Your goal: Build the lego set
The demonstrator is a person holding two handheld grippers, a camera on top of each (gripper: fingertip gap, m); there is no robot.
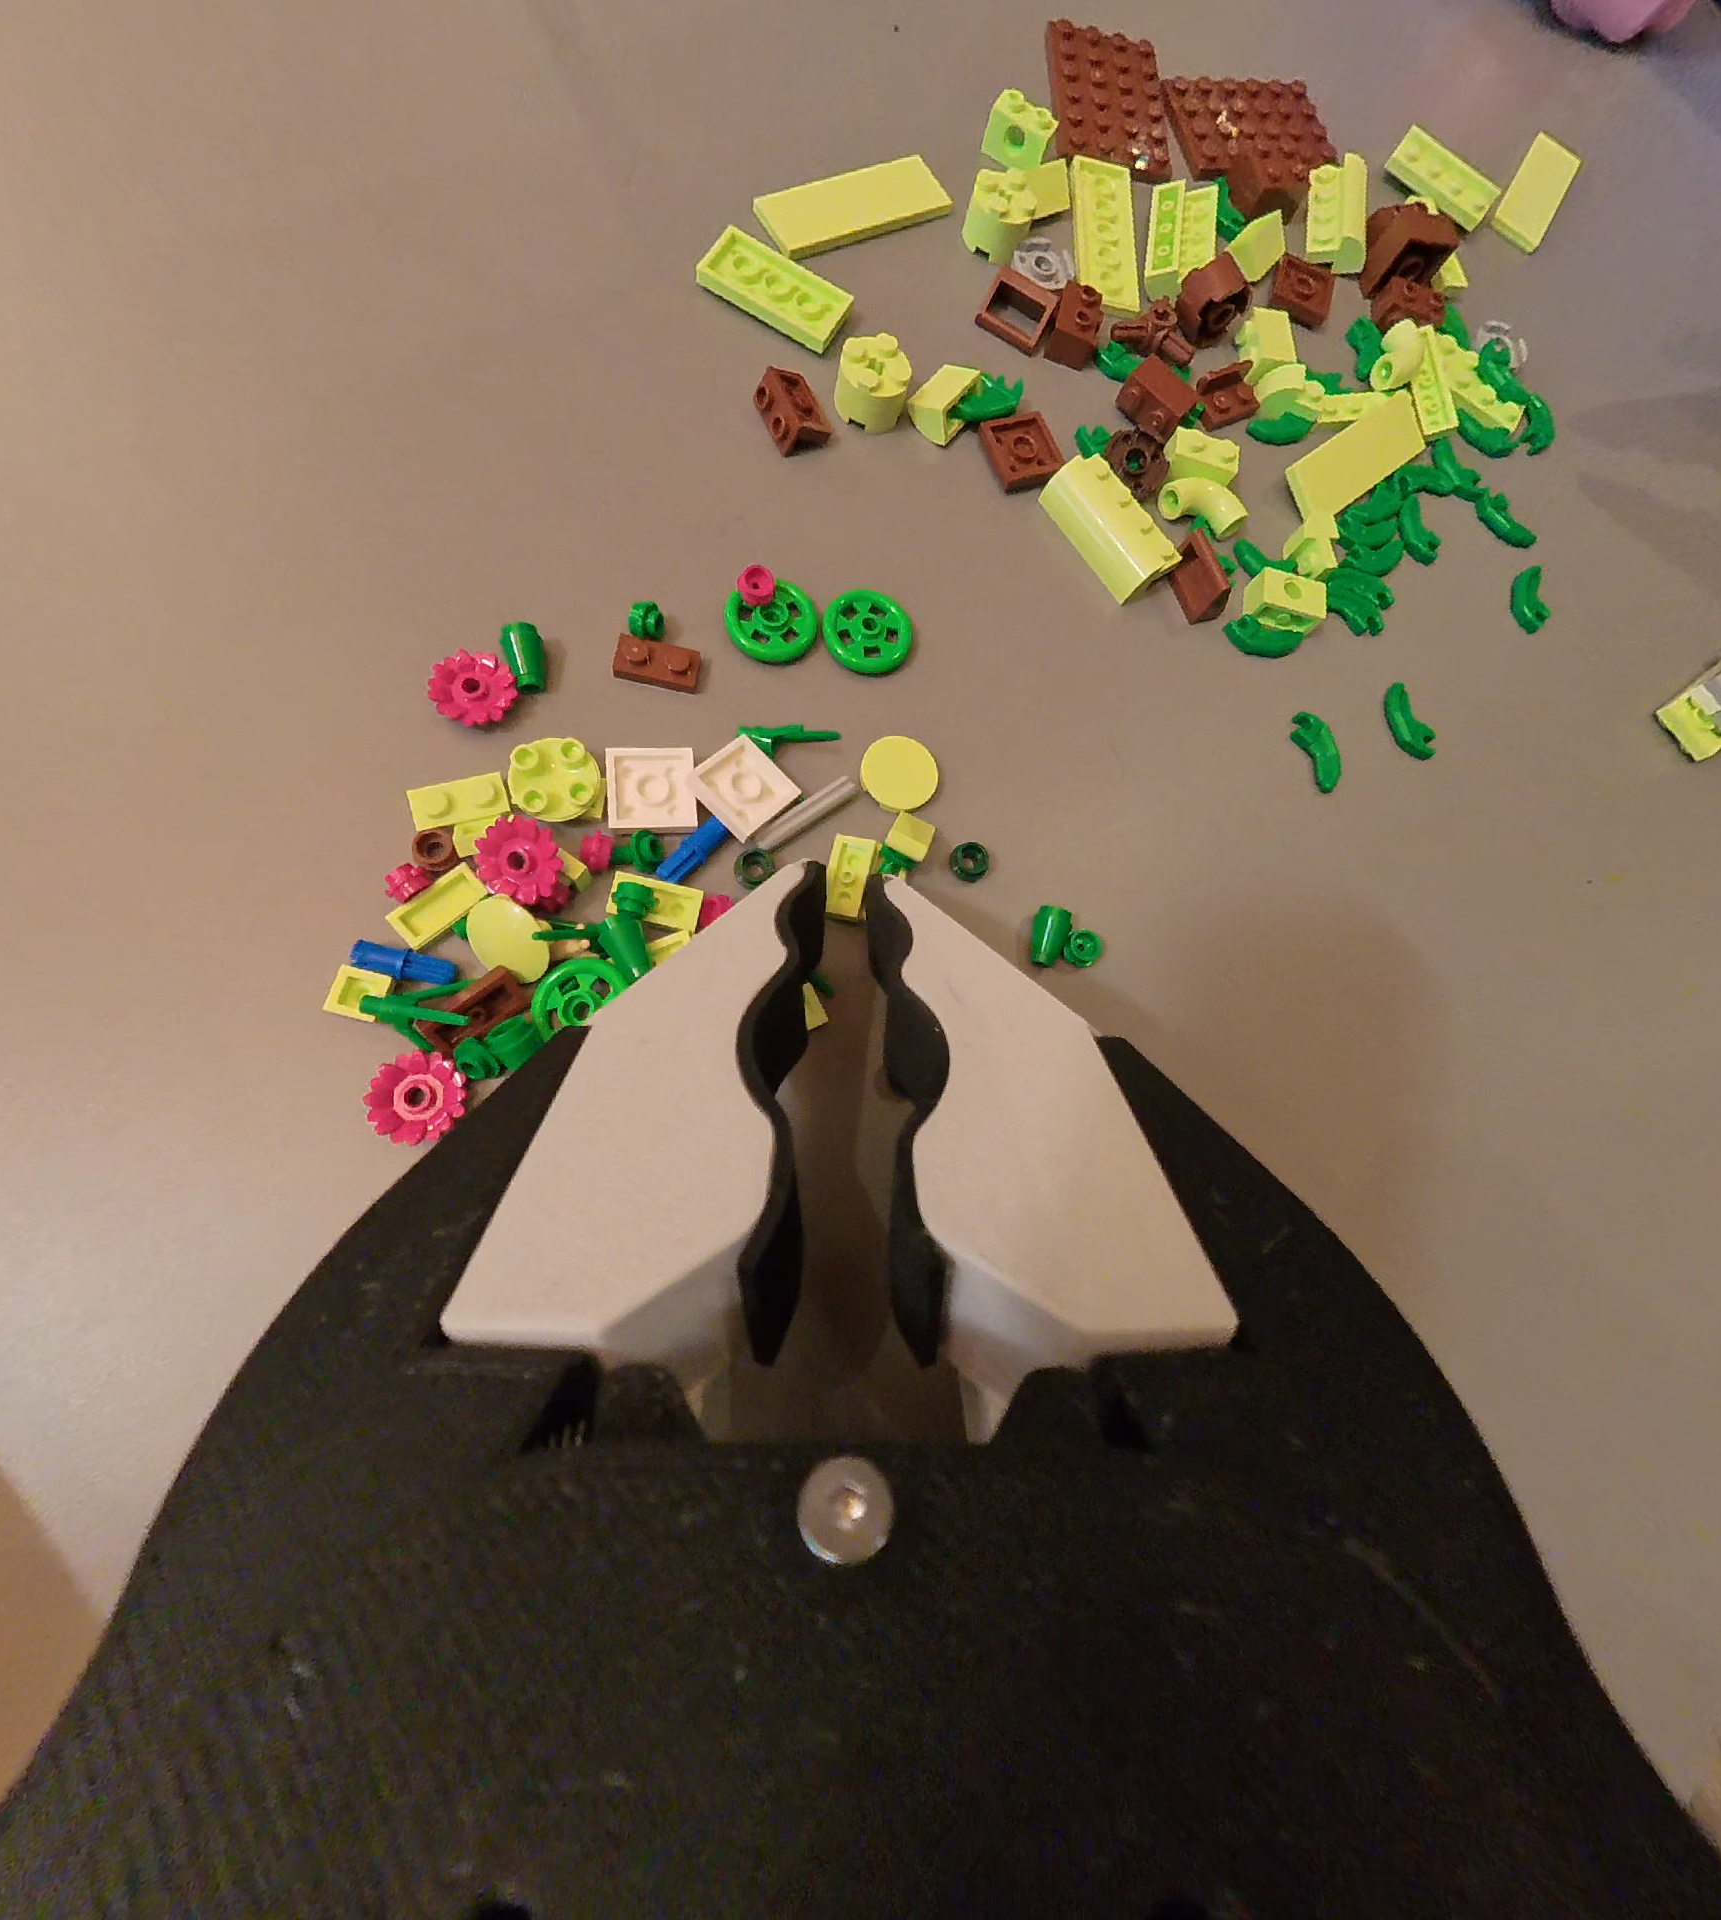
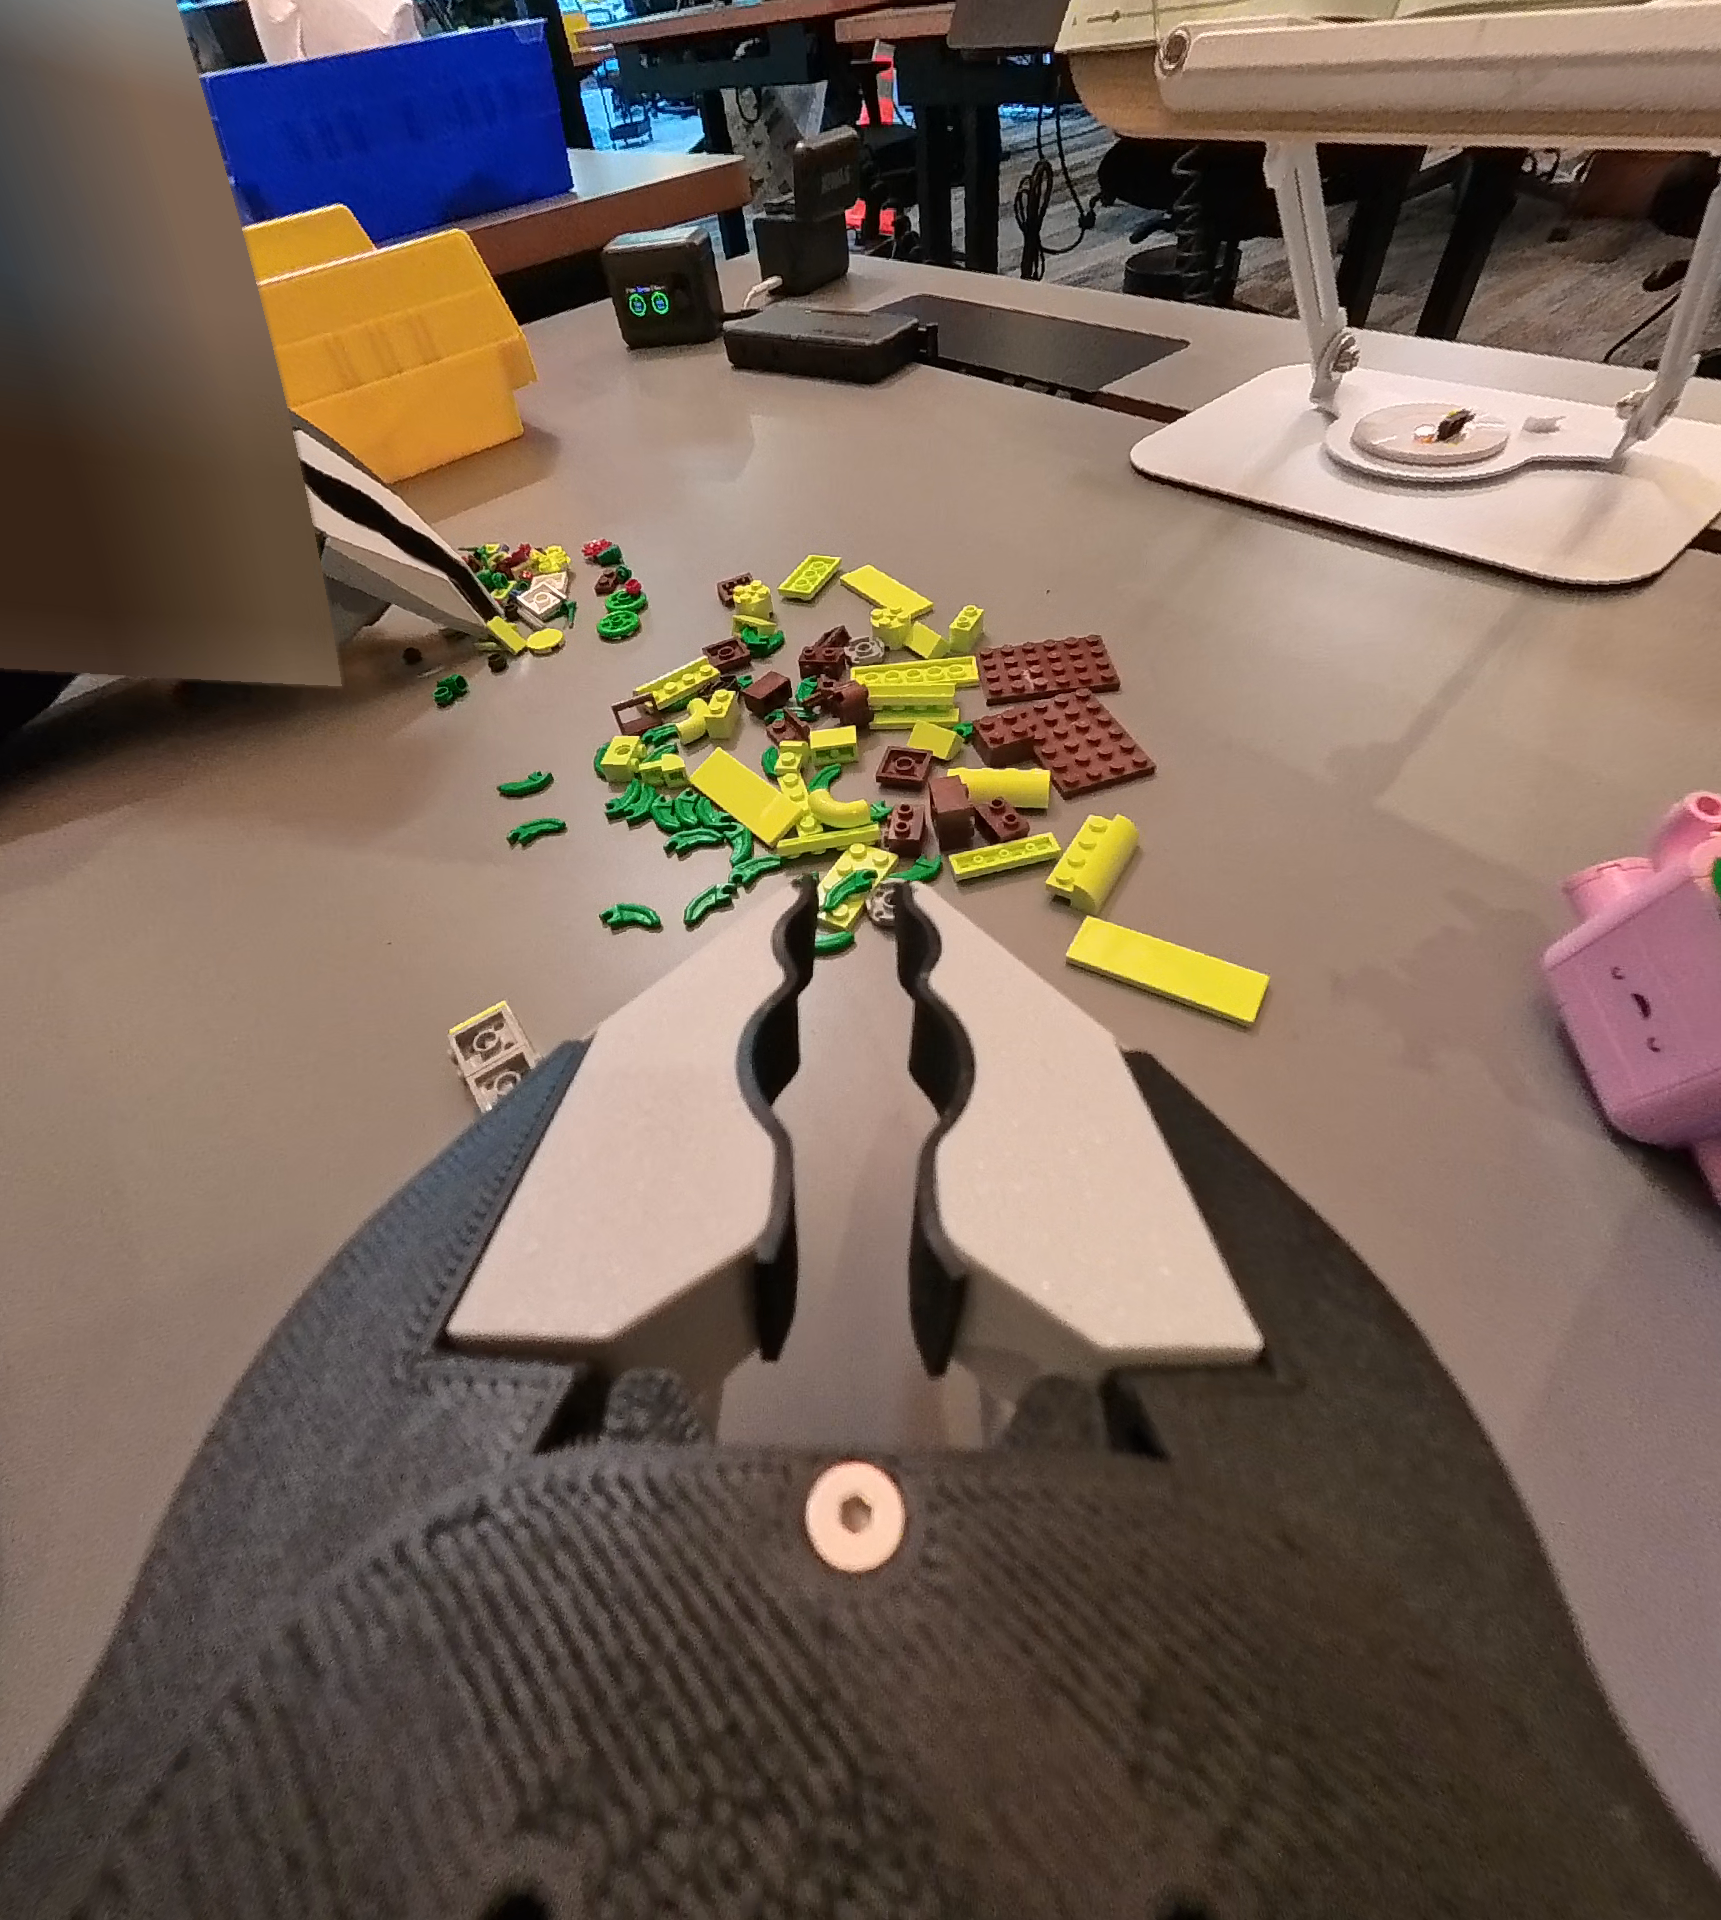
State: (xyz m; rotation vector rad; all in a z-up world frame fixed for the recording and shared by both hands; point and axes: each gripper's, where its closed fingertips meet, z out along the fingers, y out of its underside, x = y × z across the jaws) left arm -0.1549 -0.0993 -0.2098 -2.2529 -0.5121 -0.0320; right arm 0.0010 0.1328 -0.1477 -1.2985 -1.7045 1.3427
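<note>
Now I hold the left gripper [image 1: 848, 891] low over the small pile of parts [image 1: 565, 894], and its tips pinch a little lime plate [image 1: 848, 878] standing on edge; from the right wrist view the same plate [image 2: 506, 633] touches the table [image 1: 212, 416]. The right gripper [image 2: 856, 902] hovers at the near edge of the big pile [image 2: 835, 758], its fingers slightly apart and holding nothing, I think; the lime and green bits between the tips seem to lie on the table beyond.

The plate is very light, hard and smooth, so I judge it can slip or rotate if I squeeze only at a corner. Better to take it on the two long flat sides, near the middle. The brown baseplates [image 2: 1053, 707] are stiff and flat, difficult to lift; I would catch one by its edge.
</note>
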